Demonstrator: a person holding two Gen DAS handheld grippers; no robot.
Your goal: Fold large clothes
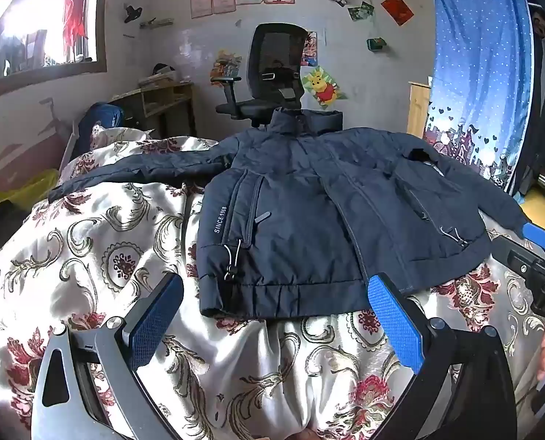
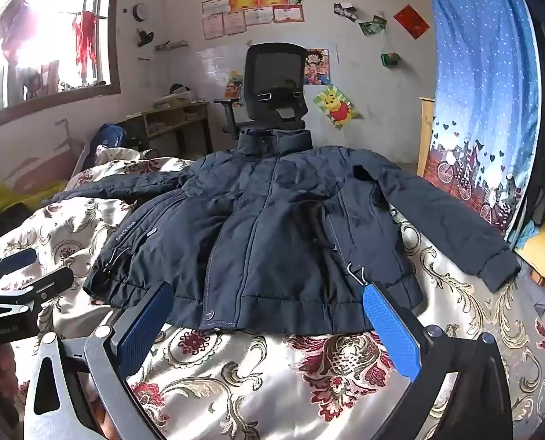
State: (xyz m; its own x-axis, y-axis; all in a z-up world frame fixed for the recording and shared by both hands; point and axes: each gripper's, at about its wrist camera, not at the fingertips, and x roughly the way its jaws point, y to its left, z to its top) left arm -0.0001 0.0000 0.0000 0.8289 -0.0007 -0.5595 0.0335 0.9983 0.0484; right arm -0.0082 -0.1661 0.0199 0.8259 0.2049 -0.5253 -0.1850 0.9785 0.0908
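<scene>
A dark navy padded jacket [image 1: 309, 198] lies flat, front up, on the flowered bedspread [image 1: 100, 249], collar at the far end, both sleeves spread out. It also shows in the right wrist view [image 2: 280, 227]. My left gripper [image 1: 274, 286] is open and empty, just short of the jacket's hem. My right gripper [image 2: 269, 295] is open and empty, its fingertips over the hem's near edge. The right gripper also appears at the right edge of the left wrist view [image 1: 540, 242]. The left gripper appears at the left edge of the right wrist view [image 2: 19, 271].
A black office chair [image 1: 272, 73] stands behind the bed by the wall. A wooden desk [image 1: 162, 106] is at the back left. A blue curtain [image 1: 481, 73] hangs at the right. A window [image 1: 37, 18] is at the left.
</scene>
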